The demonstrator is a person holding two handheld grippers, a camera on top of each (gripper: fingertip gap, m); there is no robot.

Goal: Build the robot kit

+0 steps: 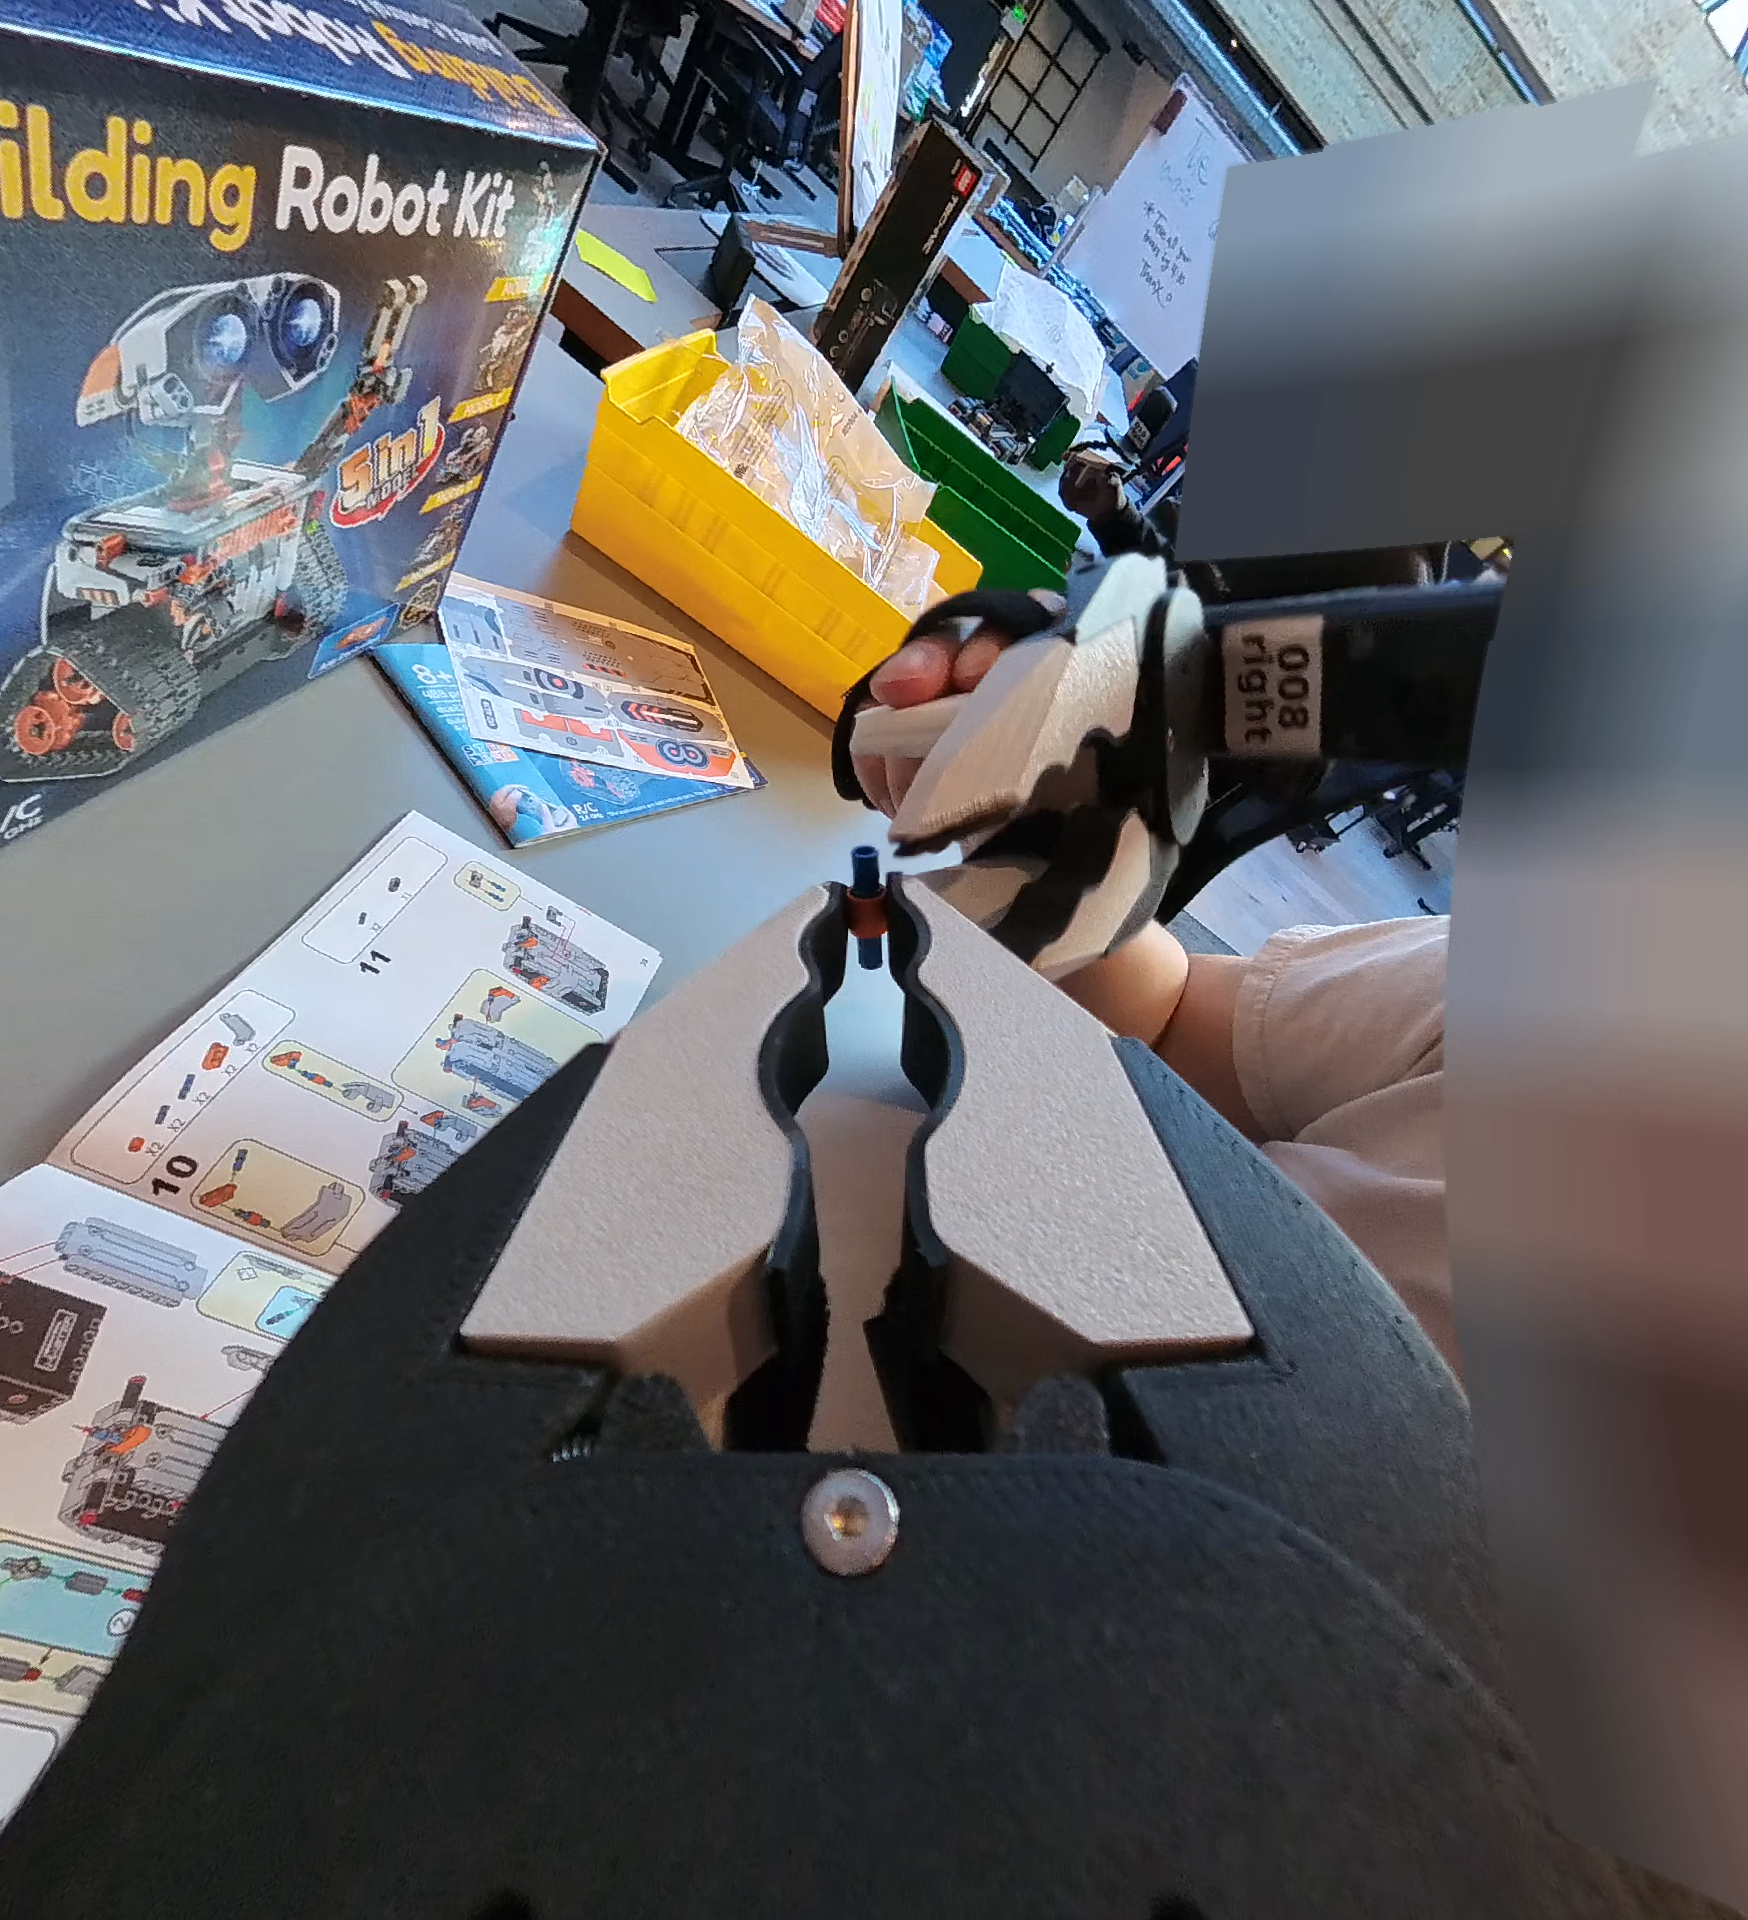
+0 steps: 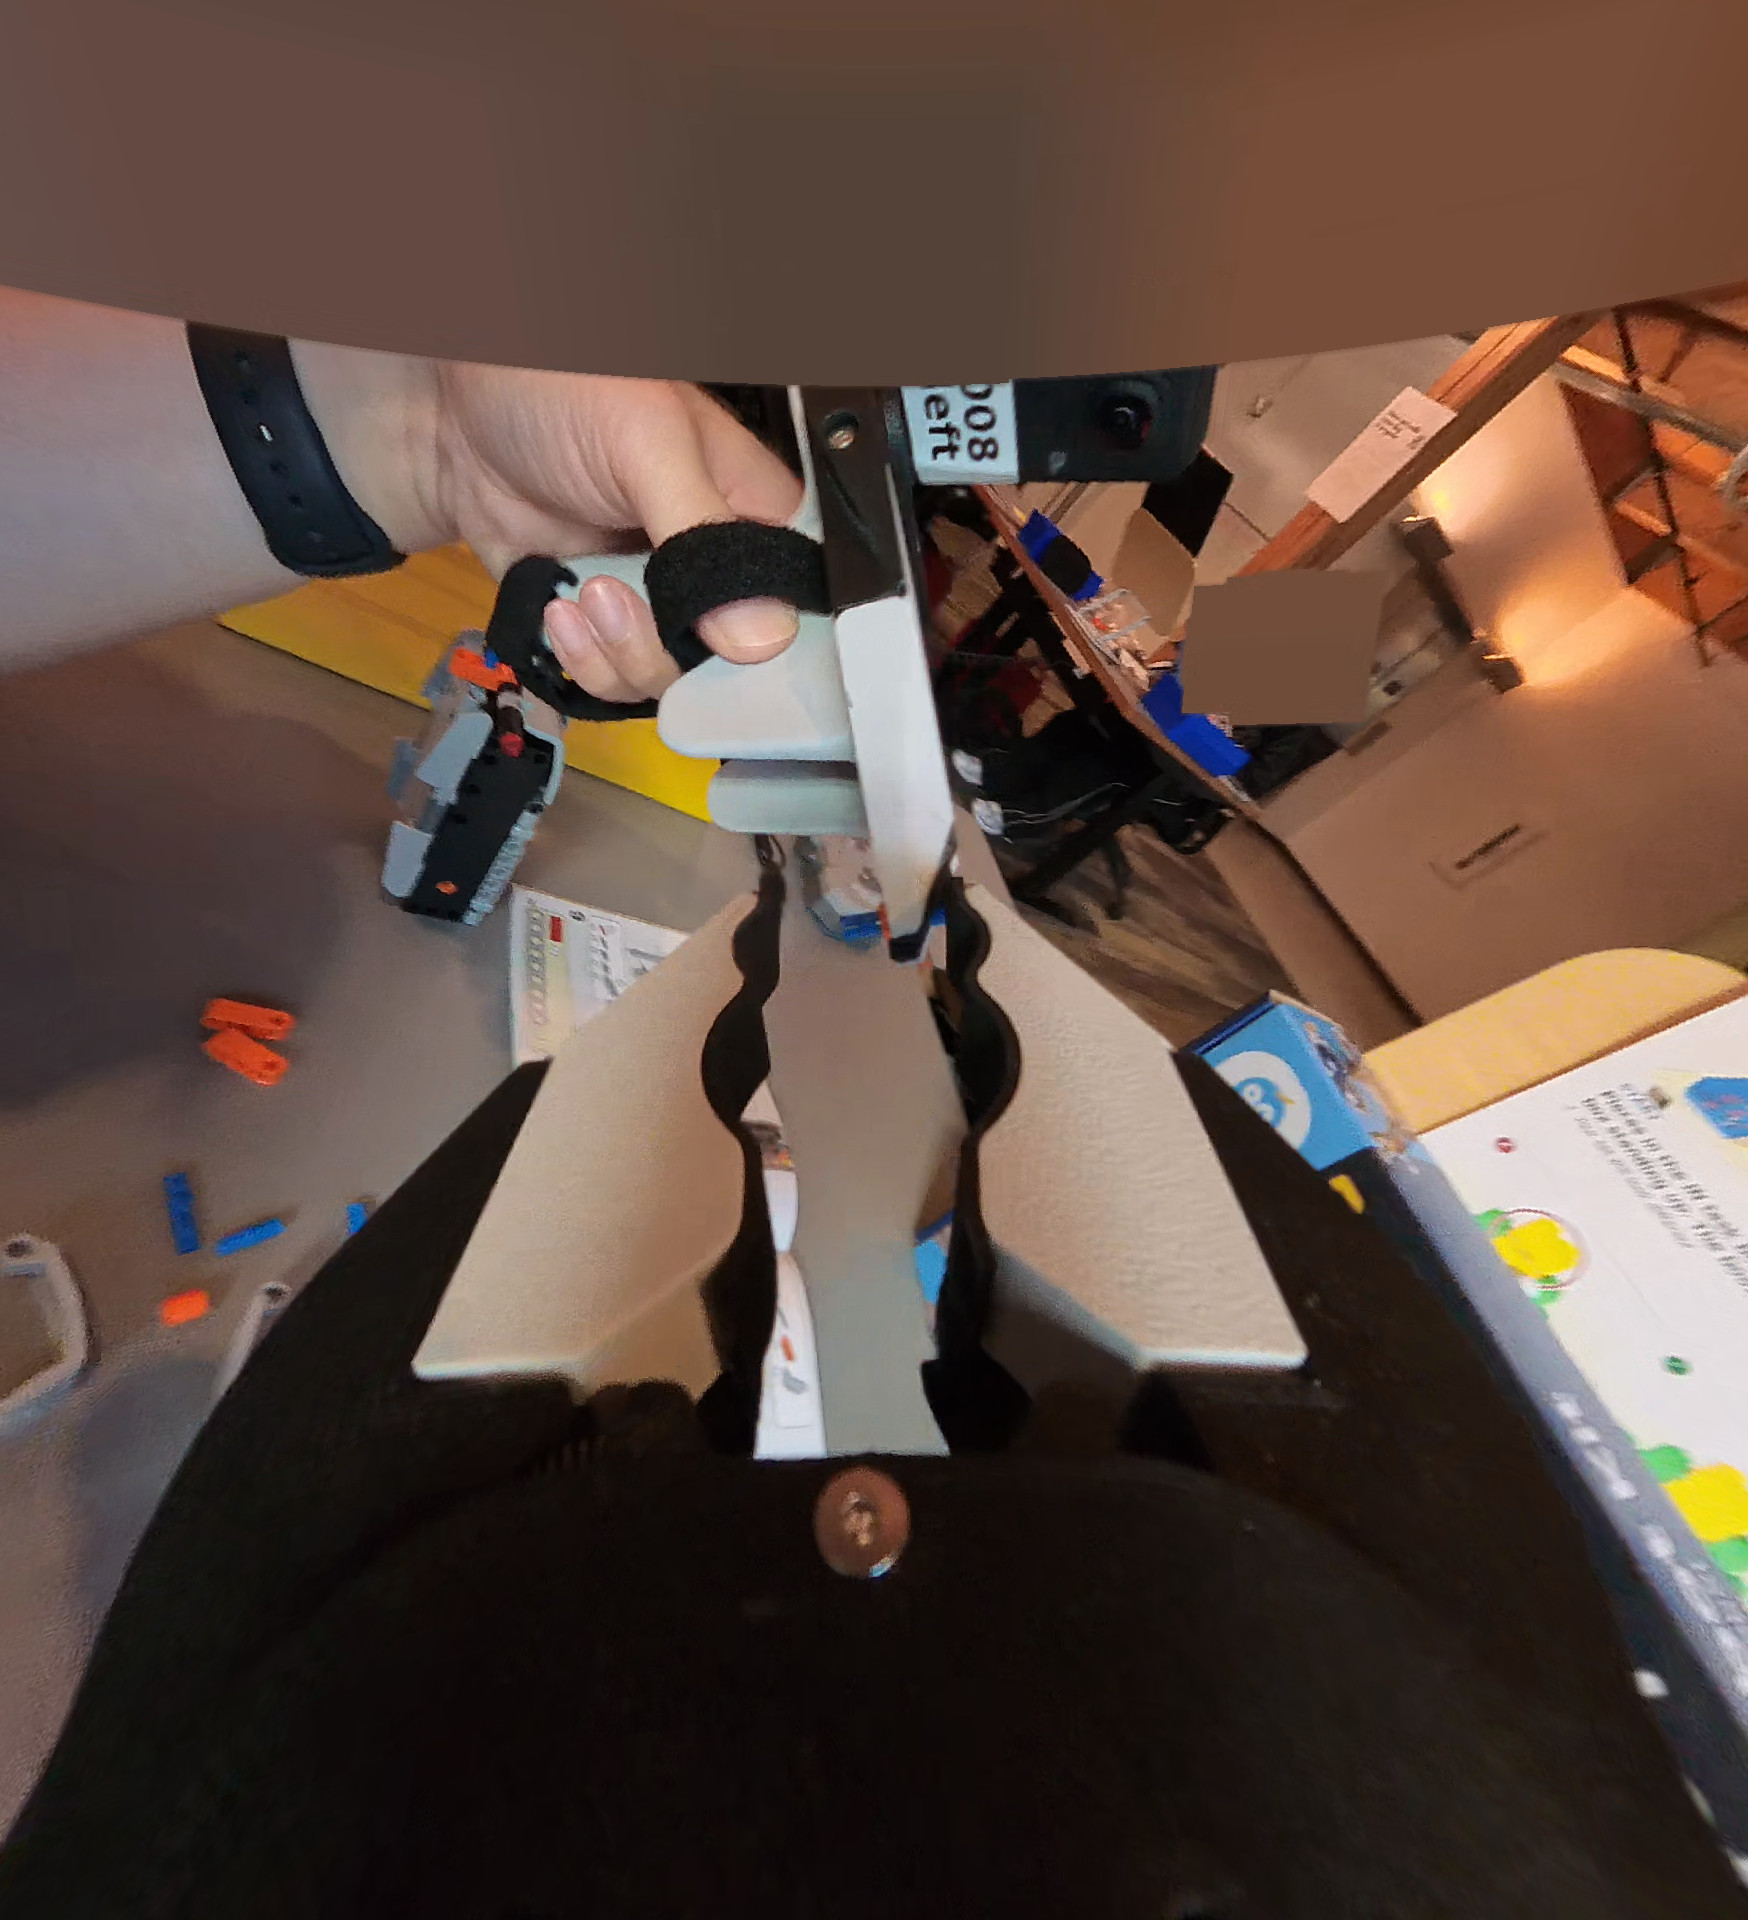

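My left gripper point(image 1: 863, 914) is shut on a small orange bush with a blue pin through it point(image 1: 863, 906), held above the grey table point(image 1: 434, 831). My right gripper point(image 2: 865, 909) is open, its two fingers on either side of the left gripper's tip point(image 2: 906, 925). In the left wrist view the right gripper point(image 1: 906, 857) comes in from the right, its tips just above and right of the pin. A hand with black finger straps holds each gripper.
A robot kit box point(image 1: 205, 416), sticker sheet point(image 1: 589, 675), open instruction booklet point(image 1: 278, 1091), yellow bin point(image 1: 745, 582) of plastic bags and green bin point(image 1: 995, 509) lie ahead. A part-built grey-black model point(image 2: 470, 800), loose orange point(image 2: 246, 1039), blue point(image 2: 184, 1210) and grey point(image 2: 49, 1320) pieces lie left. Left and right tips are no more than a few centimetres apart. From the right gripper's tips to the part-built grey-black model point(image 2: 470, 800) is close to 20 centimetres.
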